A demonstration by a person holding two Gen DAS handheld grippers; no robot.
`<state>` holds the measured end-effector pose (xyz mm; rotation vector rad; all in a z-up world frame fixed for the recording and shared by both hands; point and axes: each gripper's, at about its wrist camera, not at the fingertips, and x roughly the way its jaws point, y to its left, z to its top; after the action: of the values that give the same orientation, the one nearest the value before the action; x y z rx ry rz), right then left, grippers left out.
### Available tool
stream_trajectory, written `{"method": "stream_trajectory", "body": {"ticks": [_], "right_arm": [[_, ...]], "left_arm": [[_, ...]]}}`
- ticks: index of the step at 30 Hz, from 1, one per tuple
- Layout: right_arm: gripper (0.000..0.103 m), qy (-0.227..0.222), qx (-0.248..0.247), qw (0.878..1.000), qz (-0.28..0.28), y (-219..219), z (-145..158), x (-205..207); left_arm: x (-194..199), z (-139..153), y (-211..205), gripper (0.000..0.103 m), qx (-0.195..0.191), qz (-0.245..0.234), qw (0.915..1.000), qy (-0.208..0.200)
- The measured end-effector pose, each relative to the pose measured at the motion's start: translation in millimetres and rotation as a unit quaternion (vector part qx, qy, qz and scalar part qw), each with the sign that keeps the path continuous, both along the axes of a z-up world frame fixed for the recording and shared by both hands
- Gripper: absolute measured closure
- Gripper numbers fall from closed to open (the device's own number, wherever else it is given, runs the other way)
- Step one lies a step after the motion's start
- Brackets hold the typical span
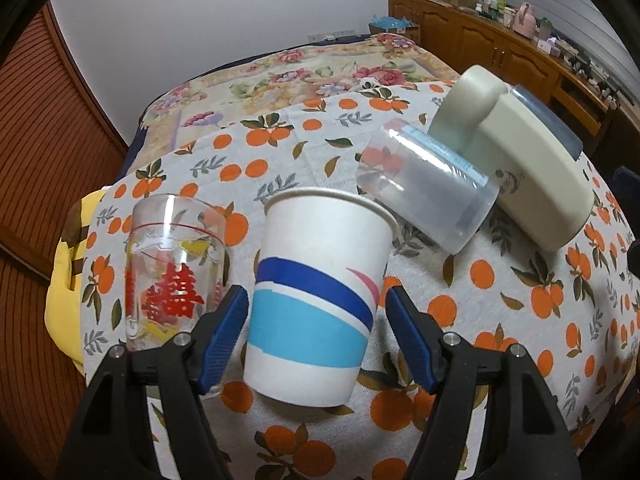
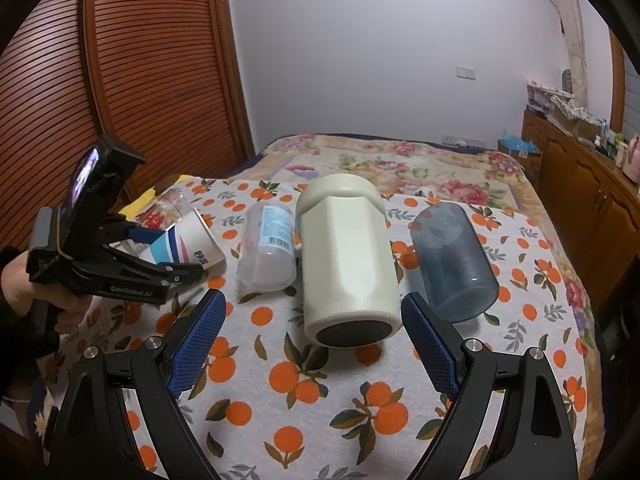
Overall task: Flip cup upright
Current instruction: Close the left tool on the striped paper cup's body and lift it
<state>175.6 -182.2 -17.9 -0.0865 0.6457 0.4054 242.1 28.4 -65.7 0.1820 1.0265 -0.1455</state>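
Checking progress first: found paper cup (image 1: pixel 316 300) near left edge of cloth (image 1: pixel 520 280), set between the fingers of left gripper (image 1: pixel 316 334). Rim up and base down as seen from left wrist; leaning well over as seen from right wrist. Judged not yet standing square, so flip partly done at best. Jaws held about a cup's width apart; near pad close against the wall, a sliver of cloth showing at the other. Cannot tell whether pinching or merely bracketing. Left to do: bring cup plumb, seat base flat, let go and back off.

Noted right gripper (image 2: pixel 312 344) spread wide, holding nothing, aimed at dark base of cream jug (image 2: pixel 348 260) but clear of it.

Logged other items. Glass (image 1: pixel 172 268) with red character, upright, just beside paper cup toward left edge. Clear cup (image 2: pixel 268 248) on its side, mid-cloth. Cream jug on its side next to it. Blue cup (image 2: pixel 452 256) on its side, toward right edge. Judged these three possibly awaiting the same treatment; task line does not say.

Surveyed surface: white cloth with orange-fruit print, soft, slightly rumpled; likely poor footing for a light cup. Beyond far edge, floral bedcover (image 2: pixel 400 160). Slatted wooden door (image 2: pixel 140 80) at left, plain white wall behind, wooden cabinet (image 2: pixel 580 184) with clutter at right.
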Motion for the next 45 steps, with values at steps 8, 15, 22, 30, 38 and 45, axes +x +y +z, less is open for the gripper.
{"method": "stream_trajectory", "body": {"ticks": [8, 15, 22, 30, 38, 45], "right_arm": [[0.012, -0.008, 0.000, 1.000, -0.008, -6, 4, -13], [0.012, -0.029, 0.000, 0.999, -0.018, -11, 13, -42], [0.012, -0.031, -0.003, 0.999, -0.035, -23, 9, -68], [0.012, -0.035, -0.009, 0.998, -0.060, -42, 5, -94], [0.012, -0.019, -0.004, 0.996, -0.085, -61, -7, -104], [0.012, -0.010, -0.002, 0.996, -0.088, -63, -12, -106]], "left_arm": [[-16, 10, -2, 0.045, -0.005, -0.003, 0.9996, -0.029], [-55, 33, -13, 0.045, -0.041, -0.006, 0.9973, -0.060], [-97, 39, -45, 0.045, -0.085, -0.021, 0.9936, -0.071], [-127, 30, -71, 0.045, -0.127, -0.018, 0.9897, -0.065], [-137, 11, -84, 0.044, -0.170, 0.001, 0.9844, -0.047], [-128, 7, -93, 0.043, -0.163, 0.003, 0.9854, -0.048]]}}
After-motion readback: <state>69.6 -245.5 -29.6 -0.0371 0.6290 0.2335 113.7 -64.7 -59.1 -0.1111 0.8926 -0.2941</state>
